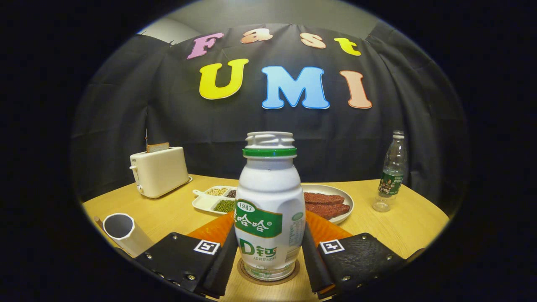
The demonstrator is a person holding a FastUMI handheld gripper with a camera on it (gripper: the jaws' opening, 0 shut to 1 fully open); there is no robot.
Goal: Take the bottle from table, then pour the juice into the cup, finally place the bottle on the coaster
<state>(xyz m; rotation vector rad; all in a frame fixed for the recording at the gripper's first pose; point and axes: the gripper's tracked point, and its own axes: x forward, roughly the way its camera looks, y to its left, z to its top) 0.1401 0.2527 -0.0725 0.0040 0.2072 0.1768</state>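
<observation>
The bottle (269,209) stands upright on the round coaster (268,274) at the near edge of the tabletop (402,226), right between the tongs (268,258). The tongs sit narrow with a finger at each side of the bottle, but I cannot tell if they press it. The cup (123,232) lies tipped by the left edge.

- Bottle (269,209) is standing on the coaster (268,274), lower centre, between the fingers (222,260).
- Cup (123,232) is lying lower left — toaster (159,171) is sitting behind it.
</observation>
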